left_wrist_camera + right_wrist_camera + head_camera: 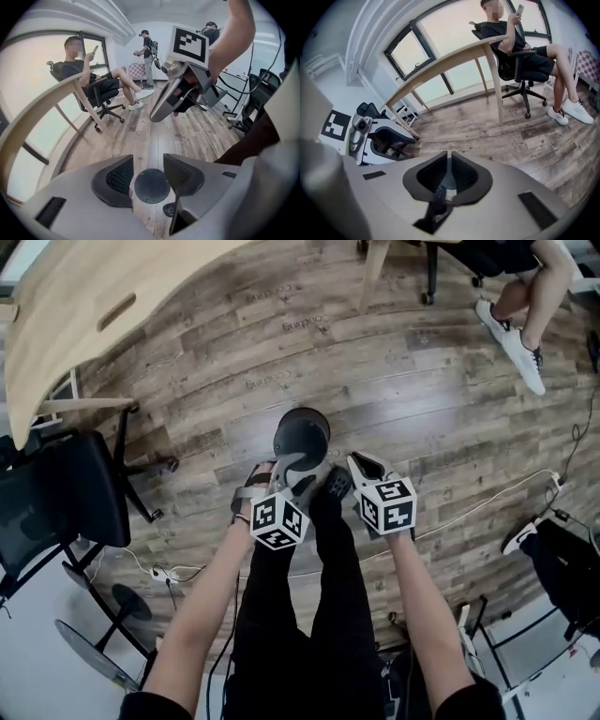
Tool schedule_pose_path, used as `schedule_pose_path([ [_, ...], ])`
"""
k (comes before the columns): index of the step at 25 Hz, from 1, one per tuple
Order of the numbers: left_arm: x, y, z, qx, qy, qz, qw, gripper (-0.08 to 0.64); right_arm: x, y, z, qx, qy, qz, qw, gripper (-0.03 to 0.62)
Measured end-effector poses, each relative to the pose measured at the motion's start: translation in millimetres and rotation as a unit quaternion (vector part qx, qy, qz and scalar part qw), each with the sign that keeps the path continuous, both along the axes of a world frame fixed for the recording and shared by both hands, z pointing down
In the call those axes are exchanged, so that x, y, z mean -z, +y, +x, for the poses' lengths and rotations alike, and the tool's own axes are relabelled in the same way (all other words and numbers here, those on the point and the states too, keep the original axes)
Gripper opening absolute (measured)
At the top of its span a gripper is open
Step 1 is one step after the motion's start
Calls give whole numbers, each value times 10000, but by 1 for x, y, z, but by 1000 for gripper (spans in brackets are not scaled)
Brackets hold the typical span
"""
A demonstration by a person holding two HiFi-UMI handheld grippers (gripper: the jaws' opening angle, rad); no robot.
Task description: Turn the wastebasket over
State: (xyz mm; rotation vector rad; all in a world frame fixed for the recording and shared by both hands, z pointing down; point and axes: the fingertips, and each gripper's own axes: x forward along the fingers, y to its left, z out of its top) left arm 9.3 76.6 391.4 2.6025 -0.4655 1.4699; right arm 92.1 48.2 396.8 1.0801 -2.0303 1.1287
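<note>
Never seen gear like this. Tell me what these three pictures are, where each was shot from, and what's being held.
No robot here: a person holds a hand tool, a gripper, in each hand. The head view comes from a camera on the person's head, looking steeply down; the cubes with square markers belong to the grippers. The other two pictures come from cameras riding on the left gripper and right gripper, looking along their fingers. A dark round wastebasket stands on the wooden floor. The left fingers are apart, the wastebasket showing through the gap, untouched. The right fingers are together. Neither holds anything.
</note>
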Motion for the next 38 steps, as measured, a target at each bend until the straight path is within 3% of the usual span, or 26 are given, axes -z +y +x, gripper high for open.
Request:
schedule_pose_path([
  [8,120,-31,8,419,287,544,9972,135,124,-13,4,404,117,709,9966,49],
  [14,200,-43,1,907,588,920,9899,64,203,-21,-2,578,84,1353,9891,44],
  [19,257,-56,-8,1157,978,1124,9820,37,252,-33,-8,499,85,1789,9826,41],
  [26,330,-65,-30,1264,1651,1043,9726,18,314,-29,-20,154,123,2278,9735,34],
  [28,349,-64,-39,1259,1998,947,9671,17,331,-25,-24,-51,103,2384,9711,32],
  [32,385,-60,-57,1393,2904,527,9453,17,363,-14,-30,-510,105,2620,9637,32],
  [38,425,-54,-86,1373,3636,106,9213,15,405,2,-46,-1110,-48,3012,9471,32],
])
